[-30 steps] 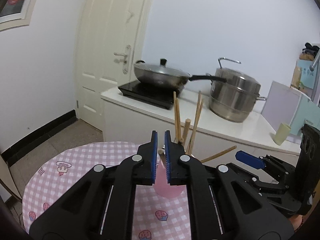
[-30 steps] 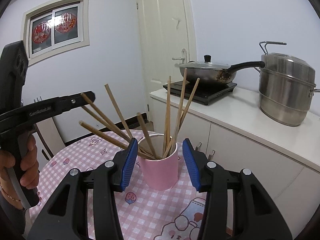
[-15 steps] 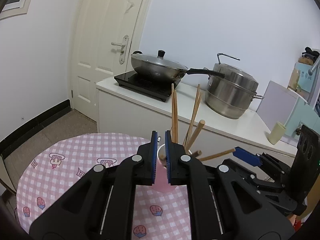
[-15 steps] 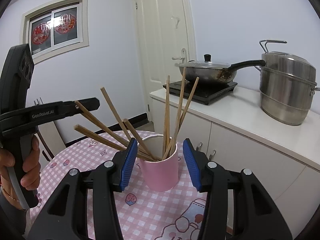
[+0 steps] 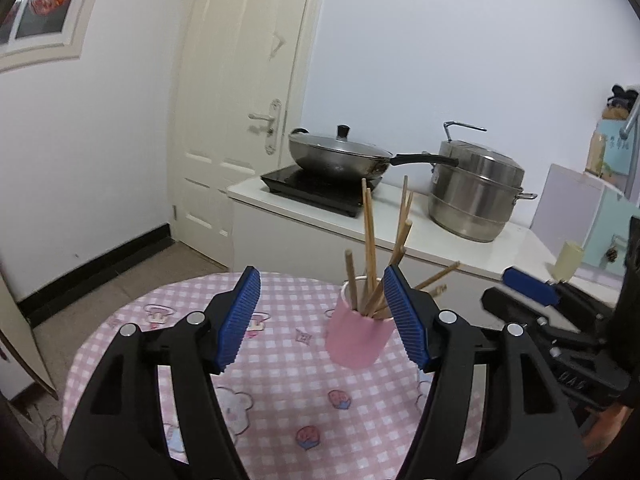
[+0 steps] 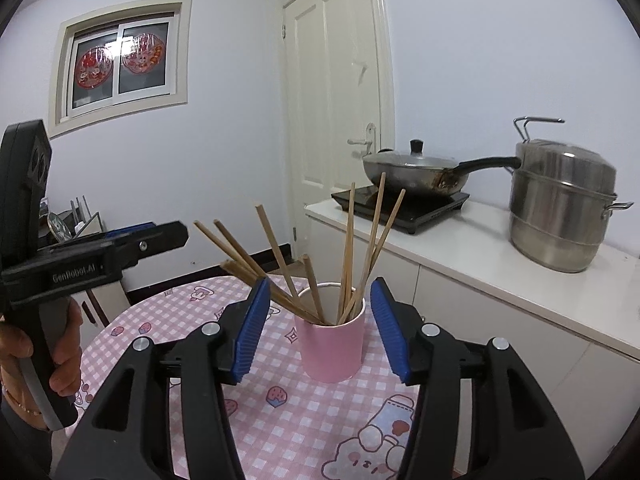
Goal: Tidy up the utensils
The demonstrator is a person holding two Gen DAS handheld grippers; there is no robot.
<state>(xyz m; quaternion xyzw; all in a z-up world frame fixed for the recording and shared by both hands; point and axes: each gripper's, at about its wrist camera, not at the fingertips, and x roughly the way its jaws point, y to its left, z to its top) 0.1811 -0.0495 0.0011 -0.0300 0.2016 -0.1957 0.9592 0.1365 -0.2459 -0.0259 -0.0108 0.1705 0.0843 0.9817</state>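
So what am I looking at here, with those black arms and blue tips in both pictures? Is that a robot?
No robot: a person holds a hand tool in each hand, each ending in a two-finger claw with blue pads and a camera looking along it. One picture comes from the left claw, the other from the right claw. In the right view you can see the hand gripping the left tool. On the pink checked table stands a pink cup full of wooden chopsticks. The left claw's jaws have just been opening and nothing is between them. The right claw is also open, holding nothing, with the cup beyond its pads.
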